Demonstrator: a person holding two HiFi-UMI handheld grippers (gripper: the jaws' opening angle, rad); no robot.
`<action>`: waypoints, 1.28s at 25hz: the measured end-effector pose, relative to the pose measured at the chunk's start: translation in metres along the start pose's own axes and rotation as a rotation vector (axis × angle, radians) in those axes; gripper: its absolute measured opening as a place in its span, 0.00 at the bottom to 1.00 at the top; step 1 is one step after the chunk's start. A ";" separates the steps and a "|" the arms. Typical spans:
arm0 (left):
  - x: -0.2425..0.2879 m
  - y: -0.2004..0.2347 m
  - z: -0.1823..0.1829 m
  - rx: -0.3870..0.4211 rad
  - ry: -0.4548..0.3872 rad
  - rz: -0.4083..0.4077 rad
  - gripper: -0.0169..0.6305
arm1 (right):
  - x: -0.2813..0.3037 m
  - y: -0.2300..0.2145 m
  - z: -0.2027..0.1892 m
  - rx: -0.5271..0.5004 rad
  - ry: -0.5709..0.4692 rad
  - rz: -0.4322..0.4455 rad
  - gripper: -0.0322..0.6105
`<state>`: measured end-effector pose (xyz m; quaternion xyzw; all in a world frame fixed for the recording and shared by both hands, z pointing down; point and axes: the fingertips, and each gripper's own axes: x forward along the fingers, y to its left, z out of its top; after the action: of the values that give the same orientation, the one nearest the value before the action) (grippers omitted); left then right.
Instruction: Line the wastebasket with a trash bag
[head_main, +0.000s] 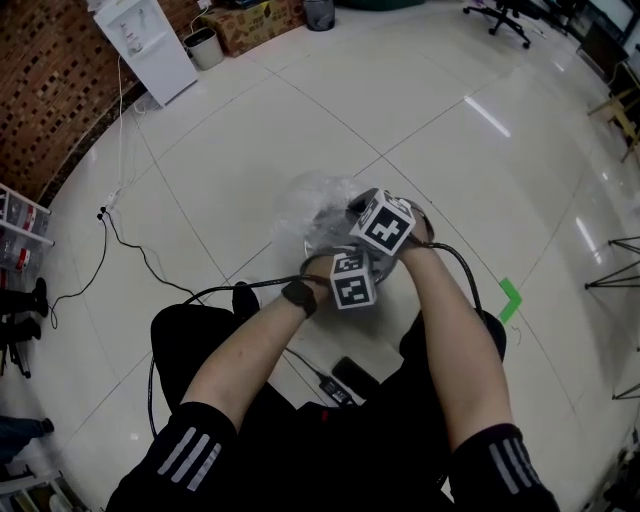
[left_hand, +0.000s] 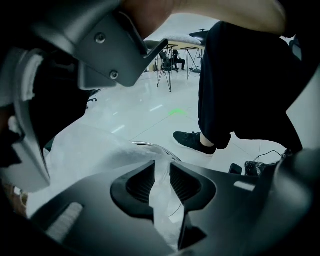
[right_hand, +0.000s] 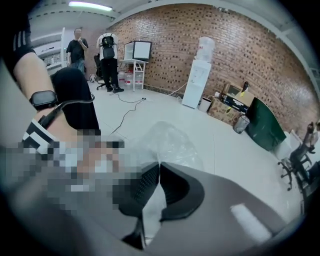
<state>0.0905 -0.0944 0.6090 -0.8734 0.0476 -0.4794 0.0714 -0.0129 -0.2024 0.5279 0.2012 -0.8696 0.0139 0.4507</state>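
Observation:
A clear trash bag (head_main: 312, 205) billows over a round wastebasket whose metal rim (head_main: 310, 262) shows on the floor between my knees. Both grippers are close together at the near rim. The left gripper (head_main: 337, 257) has its jaws a little apart, and a bunched strip of the bag (left_hand: 161, 192) lies loosely in the gap just above the rim (left_hand: 150, 146). The right gripper (head_main: 362, 204) is shut on the bag. Its pads meet at the tips (right_hand: 158, 169), film shows white in the slot behind them, and the bag (right_hand: 170, 142) puffs up beyond.
A black cable (head_main: 140, 255) runs across the tiled floor at left, and a dark device (head_main: 355, 377) lies by my legs. A green tape mark (head_main: 510, 298) is at right. A water dispenser (head_main: 145, 45), a small bin (head_main: 205, 47) and boxes (head_main: 250, 22) line the brick wall.

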 end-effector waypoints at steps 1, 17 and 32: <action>-0.006 0.000 0.001 0.015 -0.006 0.005 0.18 | -0.003 -0.003 0.002 0.019 -0.017 -0.005 0.07; -0.144 0.071 -0.058 -0.128 -0.005 0.143 0.24 | -0.072 -0.034 0.023 0.149 -0.244 -0.065 0.07; -0.188 0.128 -0.113 -0.358 -0.024 0.213 0.24 | 0.028 0.065 -0.067 -0.055 0.190 0.251 0.07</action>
<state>-0.1076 -0.2008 0.4914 -0.8678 0.2233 -0.4426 -0.0341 0.0014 -0.1385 0.5993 0.0765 -0.8413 0.0654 0.5311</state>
